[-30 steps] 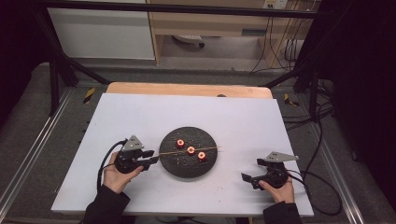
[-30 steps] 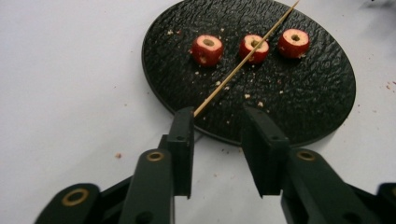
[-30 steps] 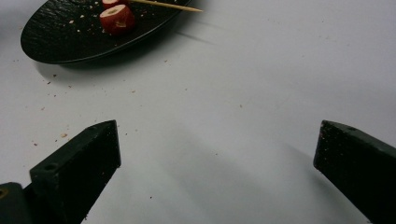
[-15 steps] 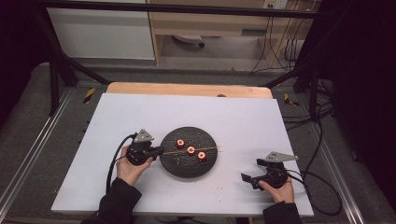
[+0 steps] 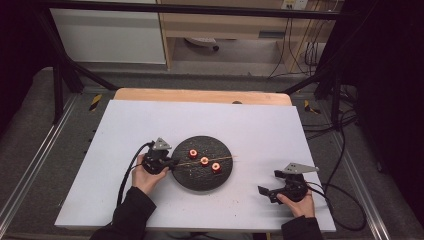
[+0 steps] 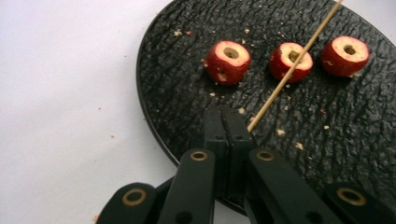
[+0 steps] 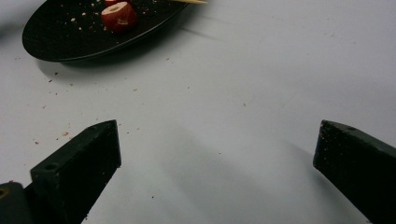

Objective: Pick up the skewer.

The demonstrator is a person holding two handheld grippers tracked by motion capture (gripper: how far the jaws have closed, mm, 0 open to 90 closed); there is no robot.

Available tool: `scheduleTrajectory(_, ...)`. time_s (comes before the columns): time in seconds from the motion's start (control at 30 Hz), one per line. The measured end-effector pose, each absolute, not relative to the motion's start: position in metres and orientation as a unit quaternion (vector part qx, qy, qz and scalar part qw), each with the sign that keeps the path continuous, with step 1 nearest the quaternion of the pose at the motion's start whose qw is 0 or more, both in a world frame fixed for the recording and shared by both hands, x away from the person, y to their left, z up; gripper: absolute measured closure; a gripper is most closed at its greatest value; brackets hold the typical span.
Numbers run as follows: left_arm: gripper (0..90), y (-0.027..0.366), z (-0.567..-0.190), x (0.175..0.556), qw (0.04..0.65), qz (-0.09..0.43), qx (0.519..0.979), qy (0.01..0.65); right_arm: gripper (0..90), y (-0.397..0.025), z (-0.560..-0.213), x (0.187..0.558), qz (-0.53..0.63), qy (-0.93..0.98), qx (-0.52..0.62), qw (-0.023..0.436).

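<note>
A black round plate (image 5: pixel 200 182) sits mid-table with three cored red fruit rings (image 5: pixel 204 161) in a row on it. A thin wooden skewer (image 5: pixel 220 159) lies across them. My left gripper (image 5: pixel 172 162) is at the plate's left rim. In the left gripper view its jaws (image 6: pixel 227 114) are pressed shut over the plate (image 6: pixel 177 70), and the skewer's (image 6: pixel 271 98) near end lies against the right jaw's side, not between the jaws. The nearest ring (image 6: pixel 228 56) lies just ahead. My right gripper (image 5: pixel 264 194) rests open on the white table, right of the plate, holding nothing (image 7: pixel 217 135).
The white tabletop (image 5: pixel 250 125) has crumbs scattered near the plate (image 7: pixel 60 37). A wooden strip (image 5: pixel 200 95) edges the far side. Cables (image 5: pixel 340 200) trail off the right edge, and another loops behind the left hand. Metal frame rails run along both sides.
My left gripper has moved right, from the open table to the plate's left rim, with its jaws now over the plate. The right gripper has stayed put.
</note>
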State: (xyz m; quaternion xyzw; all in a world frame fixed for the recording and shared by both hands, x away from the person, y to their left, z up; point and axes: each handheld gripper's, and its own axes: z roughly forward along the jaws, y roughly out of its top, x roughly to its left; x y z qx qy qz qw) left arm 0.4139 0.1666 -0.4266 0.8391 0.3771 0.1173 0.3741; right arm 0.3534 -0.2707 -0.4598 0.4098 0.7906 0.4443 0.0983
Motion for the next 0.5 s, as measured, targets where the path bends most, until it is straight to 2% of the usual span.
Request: scheduleTrajectory(0.5,89.6,0.16,-0.428,0.393,0.371,0.095,0.86,0.337,1.3,-0.271,-0.459,0.353,0.446,0.79,0.41,0.097)
